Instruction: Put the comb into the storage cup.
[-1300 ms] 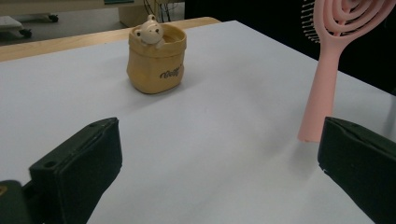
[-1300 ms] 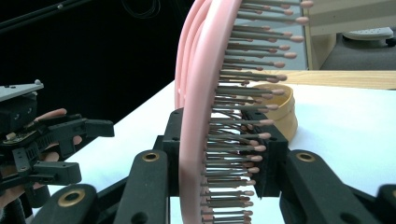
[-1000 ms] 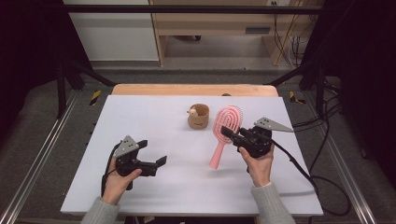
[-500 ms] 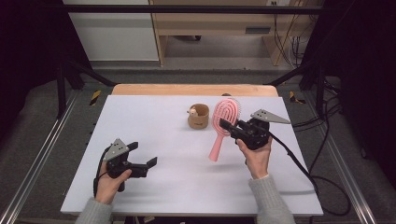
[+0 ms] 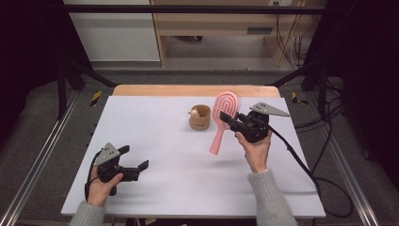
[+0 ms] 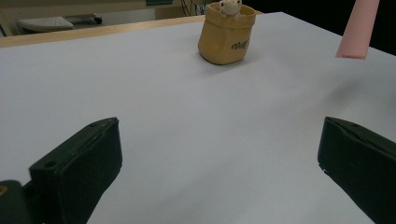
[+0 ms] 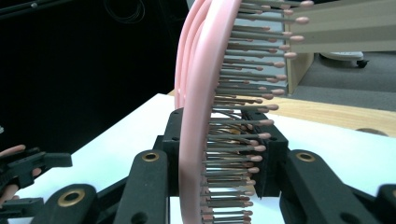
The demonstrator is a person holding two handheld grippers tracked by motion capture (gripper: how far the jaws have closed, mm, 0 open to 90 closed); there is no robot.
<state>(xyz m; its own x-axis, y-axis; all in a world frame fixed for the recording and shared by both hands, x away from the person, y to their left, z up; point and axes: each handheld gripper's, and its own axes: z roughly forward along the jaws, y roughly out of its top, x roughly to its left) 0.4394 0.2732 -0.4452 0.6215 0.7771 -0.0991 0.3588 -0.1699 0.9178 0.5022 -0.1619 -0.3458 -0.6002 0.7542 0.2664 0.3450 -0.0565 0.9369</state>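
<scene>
Two grippers over the white table (image 5: pixel 155 141), and the landmark is the little tan pouch (image 5: pixel 200 117) standing upright toward the far edge. The right gripper (image 5: pixel 230 118) sits just to the right of that pouch, clamped on the pink hairbrush (image 5: pixel 224 109). From the high view the brush hangs off the table, head up and away, handle slanting down toward the near side and ending in front of the pouch, with its shadow lying on the table below. In the right gripper view the hairbrush (image 7: pixel 205 116) is edge-on between the black jaws, bristles pointing to that view's right; the top of the head and the handle are both cut off by the frame, so how far the jaws reach across the head is hard to judge.

The left gripper (image 5: pixel 134 162) is well apart from the pouch, near the front left corner, jaws spread wide with nothing between them. In its own view the two black jaws stand far apart over bare table, the pouch (image 6: pixel 227 32) straight ahead with a small pale figure peeking out of its top, too small to identify. Just the tip of the pink handle (image 6: pixel 357 28) dips in at the upper right of that view, to the right of the pouch; the rest is out of frame.
</scene>
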